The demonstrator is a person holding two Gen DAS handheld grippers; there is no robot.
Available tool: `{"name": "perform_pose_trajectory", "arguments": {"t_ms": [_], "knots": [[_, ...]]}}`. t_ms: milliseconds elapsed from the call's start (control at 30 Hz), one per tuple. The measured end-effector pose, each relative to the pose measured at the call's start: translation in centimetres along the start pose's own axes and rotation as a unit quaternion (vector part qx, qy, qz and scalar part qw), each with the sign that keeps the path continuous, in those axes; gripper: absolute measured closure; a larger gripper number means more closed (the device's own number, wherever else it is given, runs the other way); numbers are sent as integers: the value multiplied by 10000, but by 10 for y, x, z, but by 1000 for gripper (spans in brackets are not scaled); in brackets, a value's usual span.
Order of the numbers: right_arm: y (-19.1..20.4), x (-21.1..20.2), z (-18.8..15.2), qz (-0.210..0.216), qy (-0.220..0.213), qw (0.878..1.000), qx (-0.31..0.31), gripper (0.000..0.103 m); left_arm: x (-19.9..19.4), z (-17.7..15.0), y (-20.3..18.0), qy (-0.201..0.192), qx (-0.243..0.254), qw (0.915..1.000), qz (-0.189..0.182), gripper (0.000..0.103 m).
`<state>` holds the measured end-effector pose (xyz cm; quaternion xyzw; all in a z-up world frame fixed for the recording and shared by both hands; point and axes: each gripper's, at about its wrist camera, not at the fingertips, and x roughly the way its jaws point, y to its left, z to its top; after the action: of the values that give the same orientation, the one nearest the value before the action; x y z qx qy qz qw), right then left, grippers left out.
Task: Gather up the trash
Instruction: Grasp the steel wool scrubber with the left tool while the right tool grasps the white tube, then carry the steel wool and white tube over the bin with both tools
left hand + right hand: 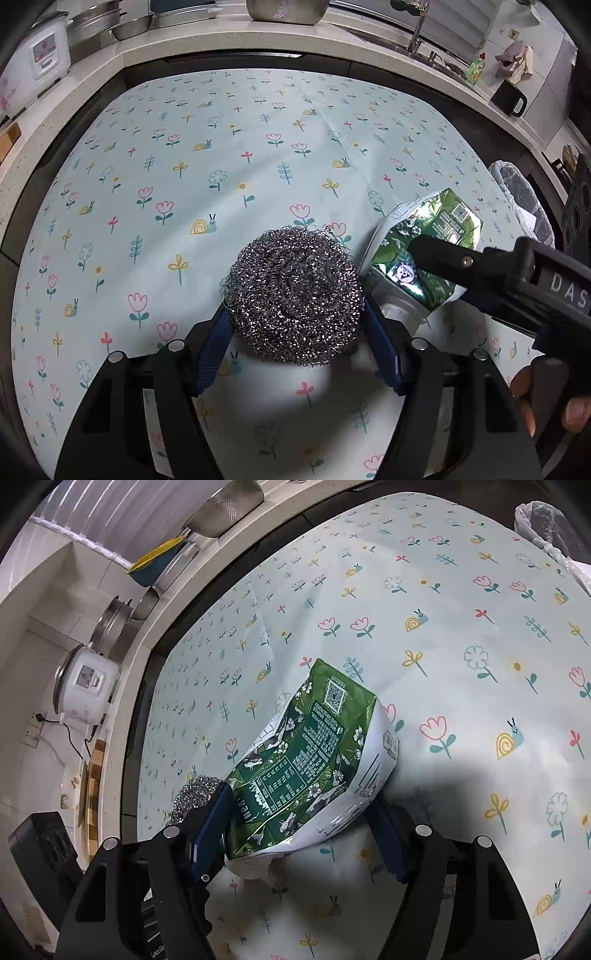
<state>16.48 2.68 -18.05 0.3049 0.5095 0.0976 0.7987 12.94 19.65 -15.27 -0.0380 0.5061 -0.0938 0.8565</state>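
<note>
White rice cooker [86,681], steel basins [110,22], green bottle [477,67], perhaps dish soap, on the counter [221,40].

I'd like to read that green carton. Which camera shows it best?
The right wrist view: the green carton fills the middle, printed side facing the camera. The left wrist view shows it off to the side, partly hidden.

Round steel-wool scourer [293,299] beside crumpled green-and-white carton [310,760], both on the floral tablecloth [221,155]
</note>
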Motion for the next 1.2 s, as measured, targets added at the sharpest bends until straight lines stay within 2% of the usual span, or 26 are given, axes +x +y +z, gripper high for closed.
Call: {"name": "perform_pose_trajectory", "arguments": {"t_ms": [33,100,167,233,300,333,567,733,933,1200], "knots": [[-1,1,1,28,-7,10000,33,35,1,0,-1,2,0,10000,-11,38],[-2,2,4,165,19,9998,99,44,2,1,-3,10,24,10000,-9,38],[-6,3,6,487,78,9984,289,59,2,1,-4,1,32,10000,13,38],[-6,0,7,540,40,9980,321,69,0,0,-4,-15,10,10000,17,38],[-3,-6,9,576,-65,9980,255,85,-3,2,-1,-51,-23,10000,29,38],[-1,-11,10,548,-110,9982,224,88,-4,2,-1,-54,-25,10000,17,38],[10,-43,9,51,-571,9980,-259,90,-16,2,-14,-140,74,9999,-2,38],[14,-75,9,-356,-947,9930,-609,90,-30,4,-33,-246,182,9995,-56,38],[5,-117,8,-731,-1368,9842,-855,90,-52,11,-69,-465,423,9979,-168,38],[-28,-170,14,-990,-1831,9751,-761,90,-61,25,-134,-643,837,9937,-384,38]]}}
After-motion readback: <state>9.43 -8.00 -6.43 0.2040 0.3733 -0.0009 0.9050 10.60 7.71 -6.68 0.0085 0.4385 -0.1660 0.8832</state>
